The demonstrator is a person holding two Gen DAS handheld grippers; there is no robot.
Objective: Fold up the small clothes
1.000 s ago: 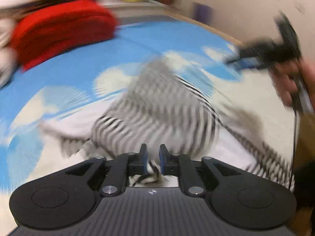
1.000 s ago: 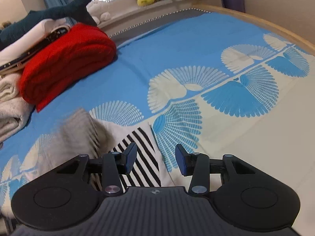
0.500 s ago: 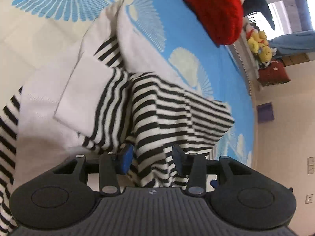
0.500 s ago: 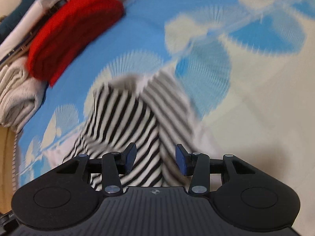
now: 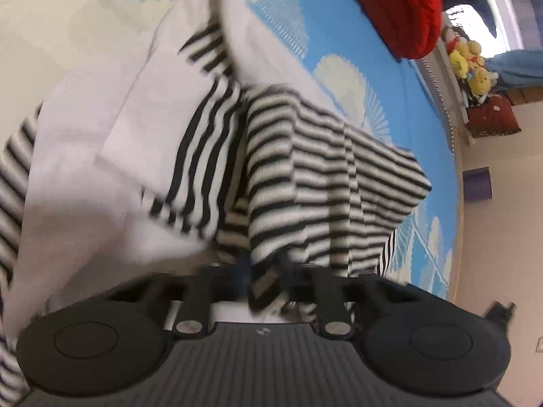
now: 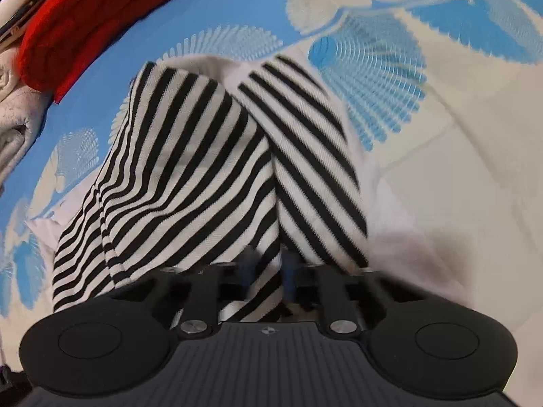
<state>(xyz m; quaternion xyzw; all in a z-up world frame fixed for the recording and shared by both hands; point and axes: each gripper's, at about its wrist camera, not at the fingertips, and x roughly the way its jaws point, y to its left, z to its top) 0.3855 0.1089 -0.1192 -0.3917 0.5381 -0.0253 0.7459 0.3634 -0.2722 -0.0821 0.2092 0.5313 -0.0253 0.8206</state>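
A small black-and-white striped garment (image 5: 305, 156) with white parts lies crumpled on the blue and cream bedsheet (image 5: 68, 44). In the left wrist view my left gripper (image 5: 264, 268) points down at it, its jaws closing tight on a striped fold, pads pressing the cloth. The right wrist view shows the same striped garment (image 6: 190, 156) bunched in two folds. My right gripper (image 6: 268, 264) has its jaws closing on the striped edge where those folds meet, with cloth pinched between the blue pads. The fingertips are partly hidden by fabric.
A folded red blanket (image 6: 95, 17) lies at the far edge of the bed, beside pale folded towels (image 6: 13, 118). Yellow plush toys (image 5: 471, 64) sit on a ledge beyond the bed. A purple bin (image 5: 478, 183) stands by the wall. Cream bedsheet (image 6: 475, 156) spreads to the right.
Both grippers have dropped down to the striped garment and gone from open to shut on its cloth. The left one has rolled, so the room now appears turned.
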